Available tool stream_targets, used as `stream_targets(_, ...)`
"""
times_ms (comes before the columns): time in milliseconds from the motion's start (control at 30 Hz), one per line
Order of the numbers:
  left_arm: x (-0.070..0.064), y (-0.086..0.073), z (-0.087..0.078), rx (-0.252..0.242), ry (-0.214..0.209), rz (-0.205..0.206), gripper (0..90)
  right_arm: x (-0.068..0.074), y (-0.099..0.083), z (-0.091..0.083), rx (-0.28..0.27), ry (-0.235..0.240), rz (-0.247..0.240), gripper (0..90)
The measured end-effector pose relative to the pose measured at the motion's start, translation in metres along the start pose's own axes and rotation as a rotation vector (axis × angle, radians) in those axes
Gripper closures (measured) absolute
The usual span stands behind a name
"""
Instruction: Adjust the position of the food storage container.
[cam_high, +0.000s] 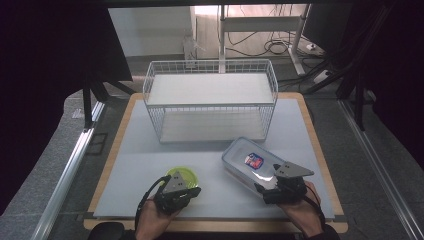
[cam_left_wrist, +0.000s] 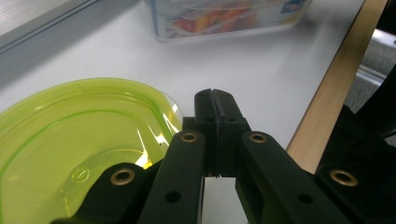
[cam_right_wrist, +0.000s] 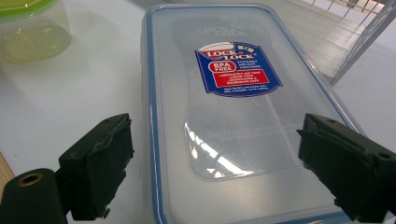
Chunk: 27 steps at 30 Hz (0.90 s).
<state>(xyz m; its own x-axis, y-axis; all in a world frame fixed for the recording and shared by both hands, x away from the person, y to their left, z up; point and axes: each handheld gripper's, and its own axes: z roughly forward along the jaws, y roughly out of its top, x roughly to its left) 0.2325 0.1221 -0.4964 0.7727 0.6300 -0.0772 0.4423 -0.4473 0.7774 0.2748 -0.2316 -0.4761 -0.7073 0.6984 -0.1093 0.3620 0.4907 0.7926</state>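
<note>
Cables and desk legs are crowding the floor behind the table (cam_high: 150, 165), which is carrying a white wire basket (cam_high: 210, 100) at its far side. Nearer the person, the right tool (cam_right_wrist: 215, 172) is hanging wide open over the near end of a clear rectangular container (cam_right_wrist: 243, 116) with a blue-rimmed lid and a red-and-blue label, its jaws standing either side of the lid and gripping nothing. That container is lying slantwise on the table, just in front of the basket. The left tool (cam_left_wrist: 217, 135) is sitting with its jaws pressed together, empty as far as I can tell, just beside the rim of a round green-lidded tub (cam_left_wrist: 79, 140).

Closing the right tool across the broad, glossy lid is probably risking a slip, since the box looks about as wide as the opening. Lifting it from one end could also be tipping it and shifting the contents inside. The basket's front wall is standing in the way of any straight push forward.
</note>
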Motion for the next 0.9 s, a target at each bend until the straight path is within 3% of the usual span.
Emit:
stream_targets(233,0.016,-0.002,-0.005,0.004,0.054,-0.028,90.0,0.000,0.000,0.001,0.004,-0.001,0.001,10.2)
stream_targets(600,0.054,-0.010,-0.017,0.001,0.149,-0.087,90.0,0.000,-0.001,0.001,0.008,-0.004,-0.001,10.5)
stream_targets(900,0.072,-0.014,-0.022,-0.009,0.184,-0.125,90.0,0.001,-0.001,0.002,0.013,-0.001,0.004,11.7)
